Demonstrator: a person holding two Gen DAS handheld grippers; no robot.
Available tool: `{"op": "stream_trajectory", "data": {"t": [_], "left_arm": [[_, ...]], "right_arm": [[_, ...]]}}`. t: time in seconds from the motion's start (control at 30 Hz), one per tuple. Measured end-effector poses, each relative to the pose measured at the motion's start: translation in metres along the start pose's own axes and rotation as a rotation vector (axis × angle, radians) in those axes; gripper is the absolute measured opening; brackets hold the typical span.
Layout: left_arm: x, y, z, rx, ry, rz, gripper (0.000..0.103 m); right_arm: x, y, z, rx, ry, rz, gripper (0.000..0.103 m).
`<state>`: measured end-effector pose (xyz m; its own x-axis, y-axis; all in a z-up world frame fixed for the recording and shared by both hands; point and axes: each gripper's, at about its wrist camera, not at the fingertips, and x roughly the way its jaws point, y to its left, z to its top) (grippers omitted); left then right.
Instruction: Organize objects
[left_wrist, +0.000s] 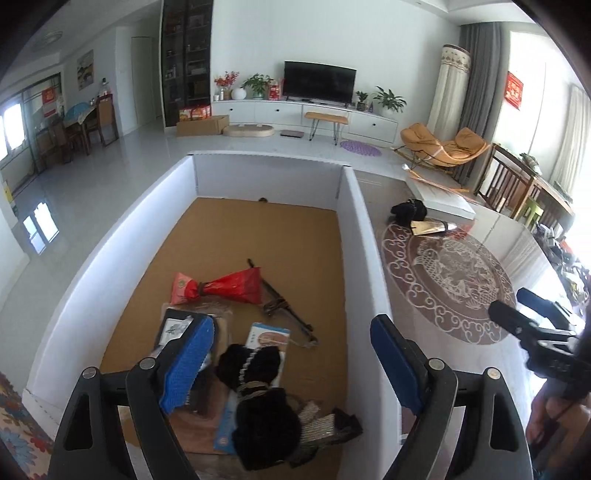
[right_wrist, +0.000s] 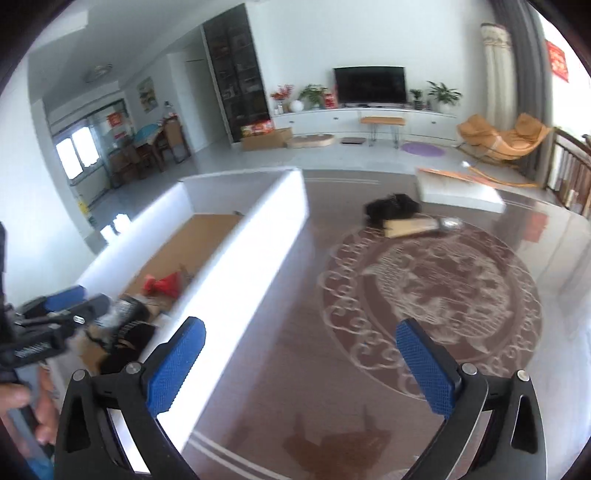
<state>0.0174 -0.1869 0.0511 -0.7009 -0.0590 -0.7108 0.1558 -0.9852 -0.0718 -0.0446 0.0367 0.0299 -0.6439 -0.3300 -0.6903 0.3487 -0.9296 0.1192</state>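
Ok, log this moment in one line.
left gripper open over white box | right gripper open, empty | black item still on table

White walls, glossy floor, television, orange rocking chair

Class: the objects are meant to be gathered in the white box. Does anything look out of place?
Yes. A black furry item and a gold packet beside it lie on the patterned floor, outside the white box. The other objects, such as the red bag, already lie inside.
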Motion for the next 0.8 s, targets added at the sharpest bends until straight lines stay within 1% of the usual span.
{"op": "stream_trajectory", "data": {"t": [0.07,0.1,0.17,0.27,0.33,0.43,0.5,0.57,0.7,0.8], "left_arm": [[0.001,-0.034,0.005,0.050,-0.002,-0.050,0.087],[0.003,-0.048,0.007,0.071,0.001,-0.071,0.087],[0.005,-0.073,0.006,0.106,0.009,-0.104,0.087],[0.005,-0.105,0.004,0.145,0.012,-0.138,0.087],[0.006,-0.122,0.002,0.173,0.019,-0.148,0.087],[0.007,-0.140,0.001,0.213,0.022,-0.147,0.087],[0.008,-0.151,-0.001,0.235,0.040,-0.151,0.087],[0.016,-0.160,-0.002,0.252,0.089,-0.183,0.087],[0.042,-0.182,0.001,0.292,0.217,-0.271,0.087],[0.062,-0.200,0.015,0.326,0.278,-0.301,0.087]], "right_arm": [[0.014,-0.049,-0.024,0.048,0.065,-0.139,0.103],[0.016,-0.073,-0.035,0.082,0.092,-0.179,0.103],[0.014,-0.110,-0.058,0.148,0.124,-0.225,0.103],[0.005,-0.147,-0.079,0.198,0.133,-0.277,0.103],[0.002,-0.165,-0.084,0.219,0.130,-0.298,0.103],[0.005,-0.180,-0.084,0.239,0.126,-0.306,0.103],[0.006,-0.185,-0.083,0.244,0.127,-0.307,0.103],[0.011,-0.191,-0.081,0.245,0.127,-0.313,0.103],[0.019,-0.201,-0.080,0.244,0.124,-0.331,0.103],[0.020,-0.208,-0.080,0.279,0.109,-0.291,0.103]]}}
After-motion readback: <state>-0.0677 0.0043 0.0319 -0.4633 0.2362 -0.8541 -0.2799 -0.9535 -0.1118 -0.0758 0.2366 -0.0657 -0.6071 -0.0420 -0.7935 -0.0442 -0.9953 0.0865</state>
